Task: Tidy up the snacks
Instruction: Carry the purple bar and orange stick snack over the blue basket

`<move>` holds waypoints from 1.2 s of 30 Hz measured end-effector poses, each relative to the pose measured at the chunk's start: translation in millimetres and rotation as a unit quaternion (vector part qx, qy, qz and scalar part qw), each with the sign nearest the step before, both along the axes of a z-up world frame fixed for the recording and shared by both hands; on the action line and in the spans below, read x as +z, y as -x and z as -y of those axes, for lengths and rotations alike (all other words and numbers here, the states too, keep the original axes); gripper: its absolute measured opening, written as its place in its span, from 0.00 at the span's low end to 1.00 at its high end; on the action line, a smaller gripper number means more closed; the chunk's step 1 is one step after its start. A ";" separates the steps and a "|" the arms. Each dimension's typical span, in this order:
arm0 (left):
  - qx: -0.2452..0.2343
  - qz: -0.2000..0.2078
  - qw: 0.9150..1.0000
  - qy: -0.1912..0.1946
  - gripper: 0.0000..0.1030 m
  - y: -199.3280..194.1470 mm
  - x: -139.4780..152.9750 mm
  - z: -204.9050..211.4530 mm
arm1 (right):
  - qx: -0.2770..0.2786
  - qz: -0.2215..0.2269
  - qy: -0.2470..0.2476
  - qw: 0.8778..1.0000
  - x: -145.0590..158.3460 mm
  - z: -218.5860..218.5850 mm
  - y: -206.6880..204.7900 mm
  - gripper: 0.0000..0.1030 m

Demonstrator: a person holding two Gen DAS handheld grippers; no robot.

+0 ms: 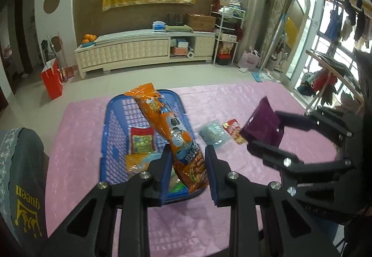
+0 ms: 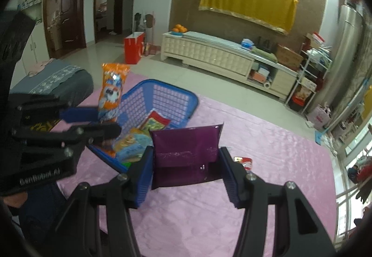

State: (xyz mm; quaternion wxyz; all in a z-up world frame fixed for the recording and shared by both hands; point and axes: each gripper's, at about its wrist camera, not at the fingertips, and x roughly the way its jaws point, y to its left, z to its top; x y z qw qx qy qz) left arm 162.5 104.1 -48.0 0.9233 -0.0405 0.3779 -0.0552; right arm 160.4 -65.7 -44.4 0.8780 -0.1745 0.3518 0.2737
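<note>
My left gripper [image 1: 188, 164] is shut on the lower end of a long orange snack bag [image 1: 162, 117], which slants up over the blue mesh basket [image 1: 116, 122]. A red-and-green packet [image 1: 141, 140] and an orange-yellow packet [image 1: 137, 161] lie inside the basket. To the right, my right gripper [image 2: 186, 161] is shut on a purple packet [image 2: 186, 145], held above the pink tablecloth [image 2: 267, 140] beside the basket [image 2: 162, 94]. The right wrist view shows the left gripper [image 2: 104, 121] with the orange bag [image 2: 112, 92] standing up from it.
A pale blue packet [image 1: 212, 133] and a small red packet [image 1: 233, 132] lie on the cloth right of the basket. A grey-covered chair back [image 1: 23, 164] stands at the table's left edge. Beyond the table are bare floor and a long white cabinet [image 1: 139, 50].
</note>
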 end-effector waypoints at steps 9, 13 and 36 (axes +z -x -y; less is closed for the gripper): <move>0.000 -0.023 1.000 0.004 0.25 -8.5 -27.1 -30.2 | 0.015 -0.019 0.015 1.000 -18.5 -35.6 -6.7 0.57; 0.004 -0.049 0.999 0.011 0.25 -18.3 -48.1 -41.9 | 0.021 -0.031 0.024 0.999 -30.8 -45.1 -9.0 0.57; 0.008 -0.027 1.000 -0.008 0.56 16.0 -44.8 -61.2 | 0.039 -0.054 0.018 0.998 -32.4 -52.8 -6.2 0.57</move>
